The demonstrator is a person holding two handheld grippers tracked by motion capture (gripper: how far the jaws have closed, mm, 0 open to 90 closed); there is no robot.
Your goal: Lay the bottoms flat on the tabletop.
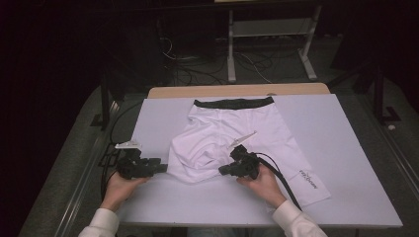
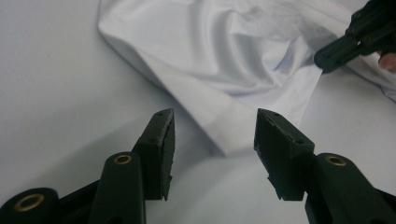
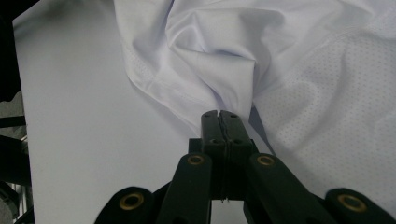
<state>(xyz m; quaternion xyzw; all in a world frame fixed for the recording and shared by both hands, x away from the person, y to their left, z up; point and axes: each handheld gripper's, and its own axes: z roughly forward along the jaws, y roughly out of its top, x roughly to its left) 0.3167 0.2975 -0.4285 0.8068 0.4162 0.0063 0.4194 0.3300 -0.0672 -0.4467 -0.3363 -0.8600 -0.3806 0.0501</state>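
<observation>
Two black two-jaw grippers work at a pair of white, silky fabric shorts with a black waistband point(image 1: 232, 131), spread on the white board of the table point(image 1: 346, 163). From the high view the shorts lie in the middle of the board, waistband at the far edge, one leg bunched and folded over toward the near left, the other leg running out flat toward the near right, where a small dark print marks its hem.

At the right, the right gripper point(image 1: 225, 170) sits at the near edge of the bunched leg – its jaws are clenched tight on a pinch of the white cloth, and in the right gripper view point(image 3: 219, 114) the fabric gathers into folds that run straight into the closed tips. A black cable trails from it across the flat leg.

At the left, the left gripper point(image 1: 162, 166) lies just off the folded leg's left corner. In its own view point(image 2: 212, 133) the jaws stand apart and released, with nothing pressed between them – the folded hem corner of the shorts lies on the board just ahead of the gap, touching neither pad.
</observation>
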